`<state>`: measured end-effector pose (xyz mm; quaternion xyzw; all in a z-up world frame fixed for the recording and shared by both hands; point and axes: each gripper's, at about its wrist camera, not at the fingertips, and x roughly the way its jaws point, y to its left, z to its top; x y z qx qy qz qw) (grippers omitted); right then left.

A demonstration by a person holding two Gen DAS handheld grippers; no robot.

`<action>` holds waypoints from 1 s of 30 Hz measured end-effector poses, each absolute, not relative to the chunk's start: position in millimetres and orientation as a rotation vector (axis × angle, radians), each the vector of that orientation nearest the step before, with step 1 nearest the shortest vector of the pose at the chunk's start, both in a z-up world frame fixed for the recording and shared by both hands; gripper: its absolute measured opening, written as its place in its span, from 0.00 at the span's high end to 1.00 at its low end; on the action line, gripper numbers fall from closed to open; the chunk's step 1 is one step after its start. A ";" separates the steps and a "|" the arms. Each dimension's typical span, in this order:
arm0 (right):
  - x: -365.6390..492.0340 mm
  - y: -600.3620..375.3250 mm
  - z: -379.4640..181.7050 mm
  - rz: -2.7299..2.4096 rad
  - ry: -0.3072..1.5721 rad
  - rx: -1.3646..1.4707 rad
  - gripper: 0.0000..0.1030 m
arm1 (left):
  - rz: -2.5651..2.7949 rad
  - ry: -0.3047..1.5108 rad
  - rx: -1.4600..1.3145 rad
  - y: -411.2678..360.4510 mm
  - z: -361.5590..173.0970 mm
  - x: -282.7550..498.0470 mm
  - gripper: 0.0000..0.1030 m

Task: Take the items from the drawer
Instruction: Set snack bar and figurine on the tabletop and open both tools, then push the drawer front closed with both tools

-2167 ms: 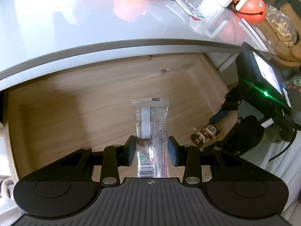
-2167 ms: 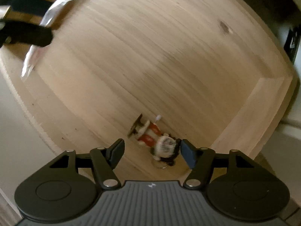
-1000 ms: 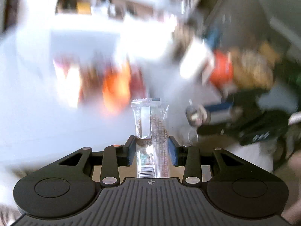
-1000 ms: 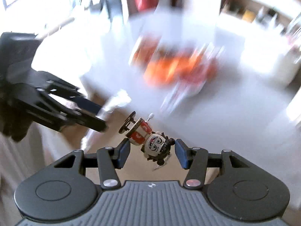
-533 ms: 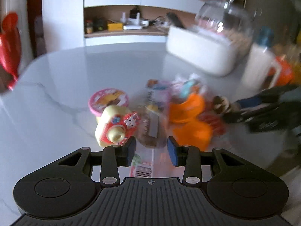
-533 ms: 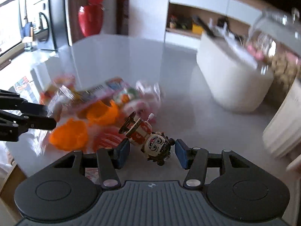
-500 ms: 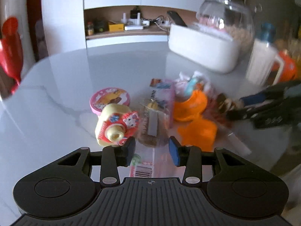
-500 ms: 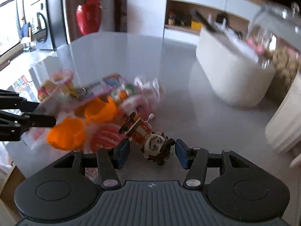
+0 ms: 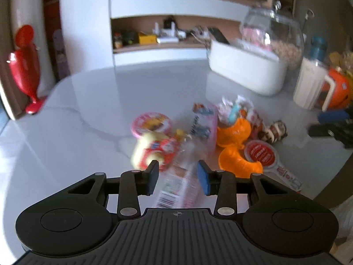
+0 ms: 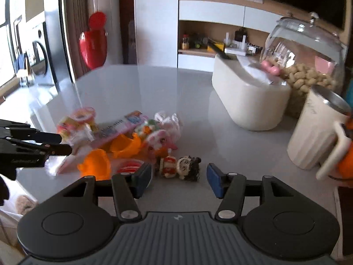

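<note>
Right wrist view: the figurine [image 10: 179, 165] lies on the tabletop [image 10: 132, 84] just ahead of the right gripper [image 10: 178, 180], jaws spread, empty. The left gripper [image 9: 177, 176], likewise parted, has the snack packet [image 9: 176, 185] lying loose between its fingers (blurred). Both deliveries look done.

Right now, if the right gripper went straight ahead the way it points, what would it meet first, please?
Probably the small figurine, lying on the table just ahead between the open right gripper fingers; depth is hard to judge, so it might pass just above.

The left gripper [image 9: 177, 177] fingers [image 9: 152, 175] stand apart around a blurred snack packet [image 9: 176, 187] on the table [image 9: 77, 121].
</note>
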<state>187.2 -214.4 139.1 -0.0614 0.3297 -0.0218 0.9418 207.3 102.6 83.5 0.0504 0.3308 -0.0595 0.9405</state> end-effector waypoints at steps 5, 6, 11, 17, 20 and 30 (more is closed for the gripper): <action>120.4 -198.6 156.2 -0.016 0.641 -0.081 0.42 | -0.061 0.657 0.096 127.6 107.3 142.4 0.59; 108.0 -196.4 157.3 -0.011 0.639 -0.076 0.40 | -0.049 0.661 0.095 132.4 109.0 127.7 0.59; 45.6 -188.8 147.4 0.051 0.664 -0.066 0.40 | -0.001 0.685 0.083 147.1 108.3 45.7 0.59; -7.4 -173.0 119.6 0.173 0.765 -0.107 0.40 | -0.089 0.774 0.056 122.3 86.3 -14.6 0.60; -26.6 -161.8 100.8 0.242 0.860 -0.122 0.40 | -0.215 0.857 0.060 94.7 65.8 -23.4 0.60; -28.3 -151.5 38.7 0.220 1.071 -0.147 0.41 | -0.335 1.036 0.064 41.9 5.5 0.1 0.61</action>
